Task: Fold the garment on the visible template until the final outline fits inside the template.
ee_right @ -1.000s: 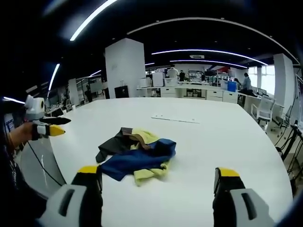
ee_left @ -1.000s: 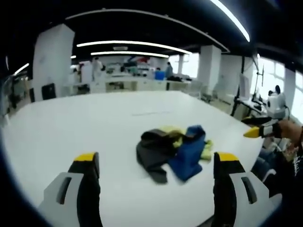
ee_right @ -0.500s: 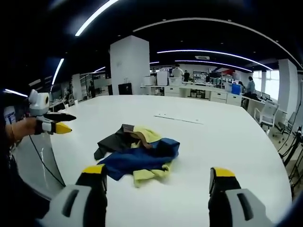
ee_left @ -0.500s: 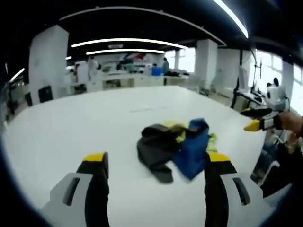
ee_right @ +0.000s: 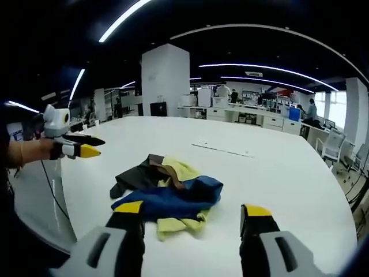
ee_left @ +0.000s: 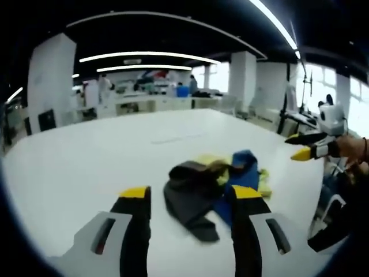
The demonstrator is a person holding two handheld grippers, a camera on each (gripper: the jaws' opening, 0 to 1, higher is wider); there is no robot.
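Observation:
A crumpled garment (ee_left: 199,180) with black, blue and yellow parts lies in a heap on the white table (ee_left: 81,156). My left gripper (ee_left: 190,195) is open just in front of it, with nothing between its jaws. My right gripper (ee_left: 293,146) hangs in the air at the right, held by a hand. In the right gripper view the garment (ee_right: 173,193) lies just beyond my open right gripper (ee_right: 193,209). My left gripper (ee_right: 101,146) floats off the left edge of the table (ee_right: 288,167). A faint thin mark (ee_right: 222,149) on the table lies beyond the garment.
The table is wide and rounded, with its edge close on the person's side. A white pillar (ee_right: 164,81), office desks (ee_right: 242,112) and people stand far behind. A chair (ee_right: 331,150) is at the right.
Both grippers' jaws have narrowed but stay open. Both cameras have come closer to the garment, which lies as before.

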